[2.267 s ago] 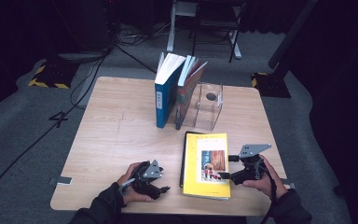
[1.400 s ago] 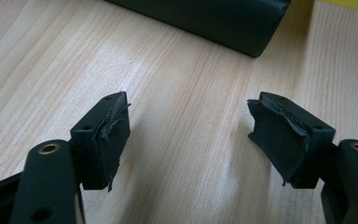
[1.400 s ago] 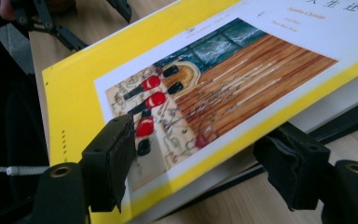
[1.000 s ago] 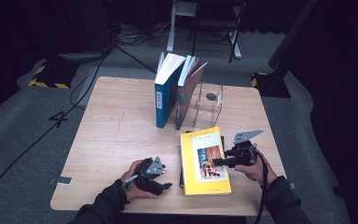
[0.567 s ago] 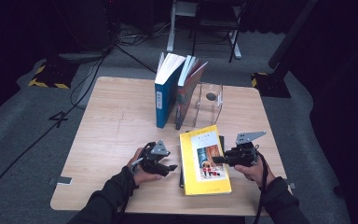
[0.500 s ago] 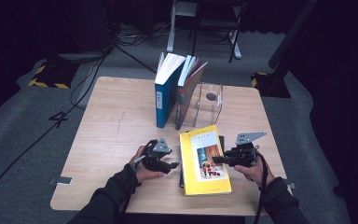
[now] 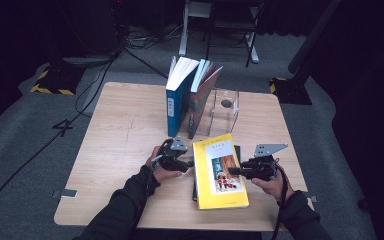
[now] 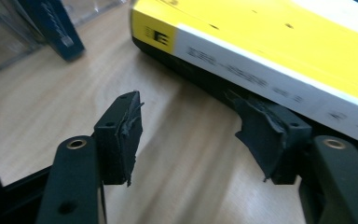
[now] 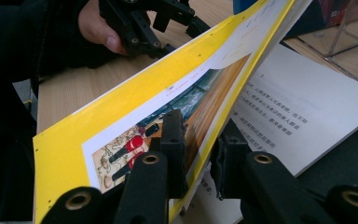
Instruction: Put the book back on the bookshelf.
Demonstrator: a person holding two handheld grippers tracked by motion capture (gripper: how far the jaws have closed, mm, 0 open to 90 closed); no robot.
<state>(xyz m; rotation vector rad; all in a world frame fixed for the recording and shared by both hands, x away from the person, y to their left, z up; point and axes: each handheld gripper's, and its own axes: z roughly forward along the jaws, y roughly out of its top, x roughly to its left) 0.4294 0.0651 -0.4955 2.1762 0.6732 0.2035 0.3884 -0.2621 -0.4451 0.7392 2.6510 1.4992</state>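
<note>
Yellow book [image 7: 219, 172] flat near table [image 7: 125, 125] front edge, floppy cover pinched in right gripper [image 9: 196, 158]; left gripper [image 8: 189, 128] unclenched at spine, best gripped there, 1 stiff edge.

In the left gripper view the print on the yellow book's [image 8: 279, 51] white spine is too blurred to read, and the frame's right edge cuts the book off. In the right gripper view its lifted cover [image 9: 168, 107] hides part of the printed page [image 9: 303, 121] beneath; the characters are too small to read. The high view's bottom edge crops both forearms.
</note>
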